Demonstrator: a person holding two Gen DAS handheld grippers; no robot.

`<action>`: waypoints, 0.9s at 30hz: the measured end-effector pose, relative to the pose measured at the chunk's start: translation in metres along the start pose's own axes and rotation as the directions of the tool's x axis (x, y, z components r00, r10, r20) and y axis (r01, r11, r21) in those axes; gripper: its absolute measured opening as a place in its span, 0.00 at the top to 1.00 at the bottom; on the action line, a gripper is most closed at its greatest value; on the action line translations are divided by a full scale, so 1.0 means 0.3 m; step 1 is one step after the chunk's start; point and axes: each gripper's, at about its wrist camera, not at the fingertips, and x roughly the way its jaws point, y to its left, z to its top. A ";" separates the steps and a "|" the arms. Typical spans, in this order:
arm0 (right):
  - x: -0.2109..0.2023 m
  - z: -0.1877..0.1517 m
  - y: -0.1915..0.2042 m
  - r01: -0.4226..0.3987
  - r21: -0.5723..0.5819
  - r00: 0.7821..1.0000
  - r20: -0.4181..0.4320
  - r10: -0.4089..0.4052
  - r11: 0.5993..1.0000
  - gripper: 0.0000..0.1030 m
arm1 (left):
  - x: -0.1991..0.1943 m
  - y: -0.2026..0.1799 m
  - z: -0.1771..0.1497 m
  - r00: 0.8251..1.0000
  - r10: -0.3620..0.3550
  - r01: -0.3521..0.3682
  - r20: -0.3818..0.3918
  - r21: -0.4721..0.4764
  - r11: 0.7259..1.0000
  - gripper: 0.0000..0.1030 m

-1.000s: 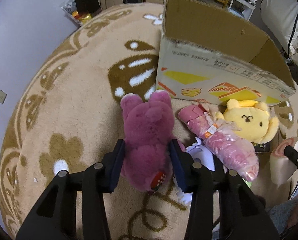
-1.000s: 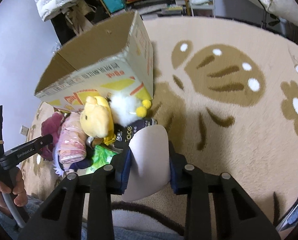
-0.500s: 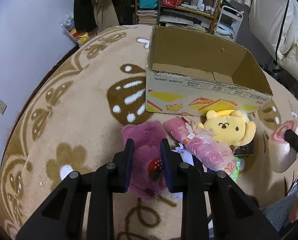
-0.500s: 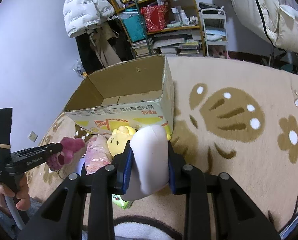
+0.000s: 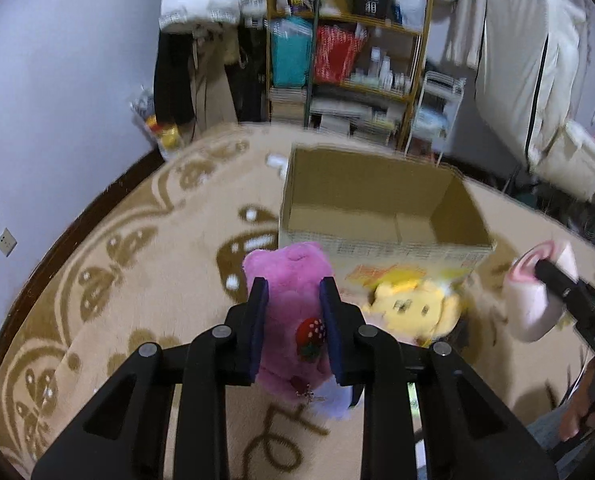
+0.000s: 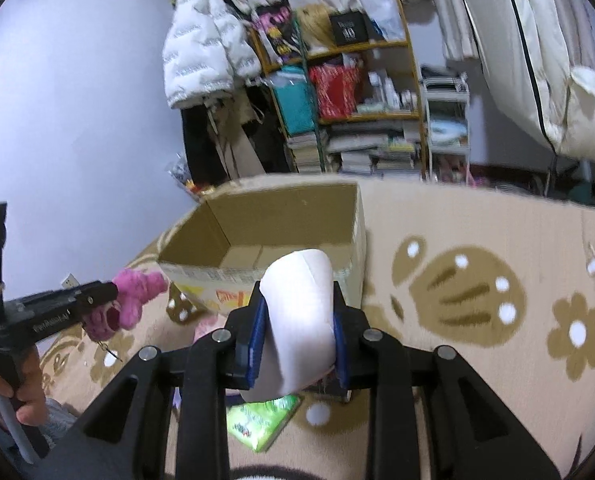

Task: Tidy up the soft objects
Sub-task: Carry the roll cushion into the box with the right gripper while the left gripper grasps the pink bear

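My left gripper [image 5: 292,301] is shut on a pink plush bear [image 5: 287,280] with a strawberry patch, held above the rug. The same bear [image 6: 131,296] shows at the left of the right wrist view, clamped by the left gripper [image 6: 109,294]. My right gripper [image 6: 295,307] is shut on a white and pink plush roll [image 6: 299,316], also lifted; the roll [image 5: 531,300] appears at the right of the left wrist view. An open cardboard box [image 5: 377,208] [image 6: 273,236] stands just beyond both toys. A yellow plush [image 5: 413,308] lies in front of the box.
A beige patterned rug [image 5: 109,280] covers the floor. A green packet [image 6: 261,420] lies under the right gripper. Cluttered shelves [image 5: 353,72] and hanging coats [image 6: 205,56] stand behind the box. A hand [image 6: 21,400] holds the left gripper's handle.
Both grippers have risen and tilted up with their toys: the bear and the roll are off the rug, and the box now shows its inside. The left jaws have closed on the bear.
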 end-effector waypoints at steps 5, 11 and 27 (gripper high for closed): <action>0.016 0.059 0.018 -0.009 -0.021 0.998 0.060 0.010 1.000 0.71 | -0.055 -0.007 0.075 0.991 0.002 0.002 0.137 -0.025 1.000 0.76; 0.076 0.131 0.026 -0.009 -0.030 0.995 0.099 0.012 1.000 0.71 | -0.042 -0.038 0.143 0.976 0.033 -0.036 0.216 0.008 0.999 0.76; 0.263 0.199 0.009 -0.051 -0.062 0.995 0.083 0.056 0.997 0.70 | 0.112 -0.150 0.211 0.983 -0.005 -0.018 0.186 0.120 0.993 0.77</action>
